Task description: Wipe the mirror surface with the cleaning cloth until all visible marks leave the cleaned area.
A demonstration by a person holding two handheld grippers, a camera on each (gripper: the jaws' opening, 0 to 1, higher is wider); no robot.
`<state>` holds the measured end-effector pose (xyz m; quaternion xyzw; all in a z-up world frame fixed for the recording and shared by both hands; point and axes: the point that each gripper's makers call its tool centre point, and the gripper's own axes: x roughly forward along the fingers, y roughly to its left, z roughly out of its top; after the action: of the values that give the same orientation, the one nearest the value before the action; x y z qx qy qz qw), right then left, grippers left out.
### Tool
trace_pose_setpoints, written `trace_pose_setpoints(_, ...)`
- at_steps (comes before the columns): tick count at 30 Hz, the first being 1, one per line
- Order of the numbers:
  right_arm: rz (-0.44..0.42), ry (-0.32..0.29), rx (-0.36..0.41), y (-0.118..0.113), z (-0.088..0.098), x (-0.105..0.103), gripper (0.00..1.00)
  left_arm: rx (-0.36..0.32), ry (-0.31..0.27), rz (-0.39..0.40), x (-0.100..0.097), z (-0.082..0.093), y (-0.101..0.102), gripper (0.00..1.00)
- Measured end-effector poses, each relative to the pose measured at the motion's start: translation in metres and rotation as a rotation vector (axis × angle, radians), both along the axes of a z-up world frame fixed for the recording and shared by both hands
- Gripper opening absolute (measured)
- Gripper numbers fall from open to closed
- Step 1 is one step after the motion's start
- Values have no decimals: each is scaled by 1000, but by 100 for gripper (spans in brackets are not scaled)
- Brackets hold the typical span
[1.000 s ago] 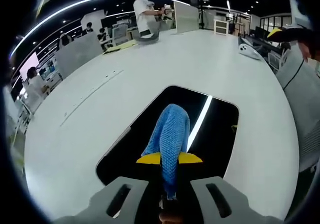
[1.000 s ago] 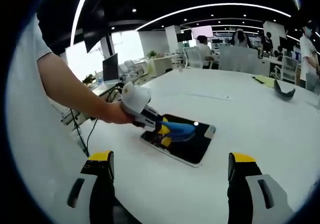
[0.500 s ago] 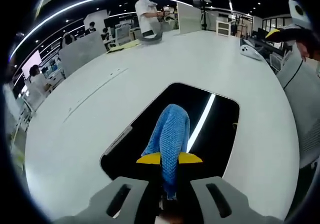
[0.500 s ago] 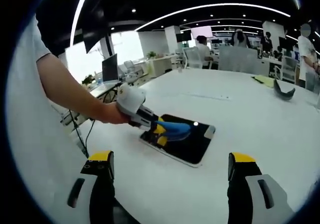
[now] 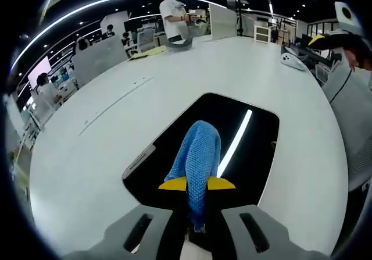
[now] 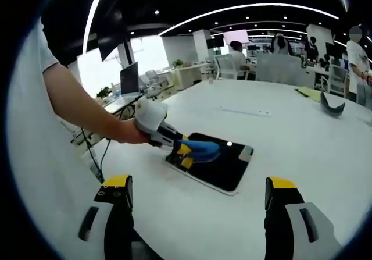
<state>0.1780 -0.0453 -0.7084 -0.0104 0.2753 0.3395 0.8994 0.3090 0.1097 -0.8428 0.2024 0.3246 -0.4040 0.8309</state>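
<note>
Left gripper view, left gripper (image 5: pixel 196 185) fingers clamping blue cleaning cloth (image 5: pixel 196 155) on dark mirror (image 5: pixel 253 143), white tabletop (image 5: pixel 116 132), right gripper (image 6: pixel 197 193) fingers spread wide above tabletop.

An open-plan office: desks with monitors (image 6: pixel 128 77), partitions (image 5: pixel 99 59), strip ceiling lights (image 6: pixel 256 7).

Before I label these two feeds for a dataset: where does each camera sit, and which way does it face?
Left gripper view: rides the left gripper, looking along its fingers down onto the mirror, with the blue cleaning cloth pinched in them; a person's sleeve at the right edge.
Right gripper view: rides the right gripper, held back above the white table with fingers apart, facing the mirror; the person's arm and hand hold the left gripper.
Shared: mirror, cloth, left gripper, table.
</note>
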Motion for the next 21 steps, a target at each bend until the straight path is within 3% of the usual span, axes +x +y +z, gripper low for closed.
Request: trace_pose_setpoints(21,21,-7,-12,4,4,0,94,2,1,43,-5,0,25,6)
